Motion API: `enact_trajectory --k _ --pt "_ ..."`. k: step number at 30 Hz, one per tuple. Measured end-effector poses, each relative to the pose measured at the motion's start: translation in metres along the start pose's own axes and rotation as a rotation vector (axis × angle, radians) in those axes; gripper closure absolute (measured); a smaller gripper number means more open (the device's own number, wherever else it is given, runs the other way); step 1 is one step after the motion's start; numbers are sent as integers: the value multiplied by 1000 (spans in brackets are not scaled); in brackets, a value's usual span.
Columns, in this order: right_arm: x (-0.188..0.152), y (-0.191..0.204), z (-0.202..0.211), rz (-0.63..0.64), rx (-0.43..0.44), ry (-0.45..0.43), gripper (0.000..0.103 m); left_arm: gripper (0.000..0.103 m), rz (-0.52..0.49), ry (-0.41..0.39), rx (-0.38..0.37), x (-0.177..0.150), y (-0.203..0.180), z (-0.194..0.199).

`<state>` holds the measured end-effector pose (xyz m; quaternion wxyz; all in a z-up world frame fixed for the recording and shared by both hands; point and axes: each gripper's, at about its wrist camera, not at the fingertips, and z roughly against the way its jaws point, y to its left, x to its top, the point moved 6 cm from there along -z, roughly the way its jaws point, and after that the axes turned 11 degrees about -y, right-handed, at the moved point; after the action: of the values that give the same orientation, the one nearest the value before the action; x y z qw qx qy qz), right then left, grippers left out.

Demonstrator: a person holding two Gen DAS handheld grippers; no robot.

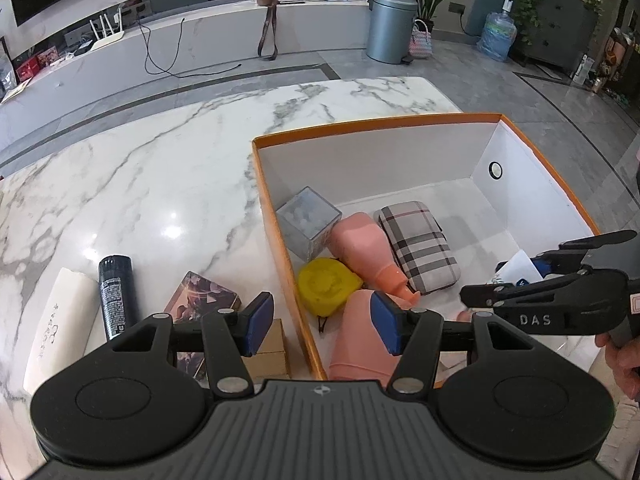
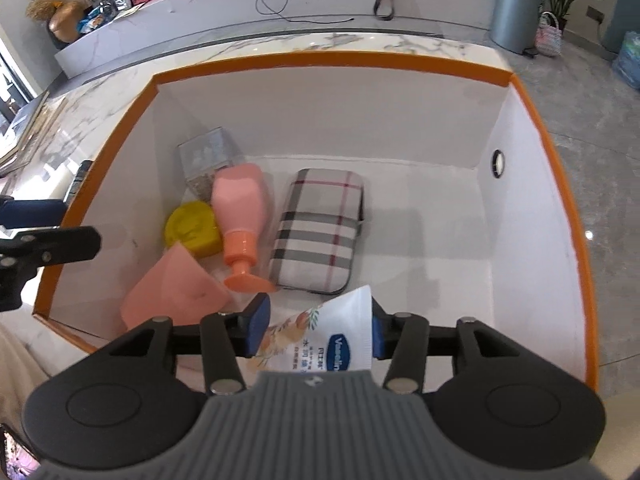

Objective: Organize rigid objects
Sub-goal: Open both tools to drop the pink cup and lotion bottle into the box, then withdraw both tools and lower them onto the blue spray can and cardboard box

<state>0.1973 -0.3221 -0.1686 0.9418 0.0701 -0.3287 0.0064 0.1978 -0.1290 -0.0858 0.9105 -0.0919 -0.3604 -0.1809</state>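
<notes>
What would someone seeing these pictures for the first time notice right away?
Most striking is the orange-rimmed box on the marble table, with a pink pump bottle, a yellow tape measure and a plaid case lying together near its left wall. In the right wrist view, a white Vaseline tube sits between the parted pads of the right gripper over the box. A black can and small boxes wait on the table left of it.

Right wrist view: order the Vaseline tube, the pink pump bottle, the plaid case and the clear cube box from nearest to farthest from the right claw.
1. Vaseline tube, between the right claw's fingers.
2. Pink pump bottle, just ahead, left of centre, nozzle toward the claw.
3. Plaid case, ahead at centre; its near end is almost level with the nozzle, so a close call.
4. Clear cube box, farthest, back left.
</notes>
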Motion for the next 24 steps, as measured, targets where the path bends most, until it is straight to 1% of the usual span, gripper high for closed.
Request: enact_trajectory --k 4,8,12,14,15,16,17,22,23,24 --pt "1 0 2 33 -40 -10 54 37 5 6 2 -3 3 1" --pt "-1 2 -1 96 -80 -4 54 37 6 17 4 -7 3 0" --pt "-1 -1 -4 87 -90 -2 54 37 5 20 3 -9 1 1" --pt "-1 -3 -6 99 -128 -4 57 37 6 18 3 -8 0 3" --pt "-1 -3 -6 128 -169 -13 64 37 7 16 2 -8 0 4" --pt "0 -1 -5 158 -198 -25 65 37 7 15 2 -8 1 4" --pt "1 1 -3 176 -208 -36 65 37 7 12 3 -8 1 5" --pt "14 15 12 181 -166 -90 65 37 21 2 13 -9 7 11" --pt "17 19 16 186 -156 -109 64 37 21 -4 11 -8 8 13" --pt "20 24 19 186 -141 -124 61 37 19 -14 9 -8 9 16"
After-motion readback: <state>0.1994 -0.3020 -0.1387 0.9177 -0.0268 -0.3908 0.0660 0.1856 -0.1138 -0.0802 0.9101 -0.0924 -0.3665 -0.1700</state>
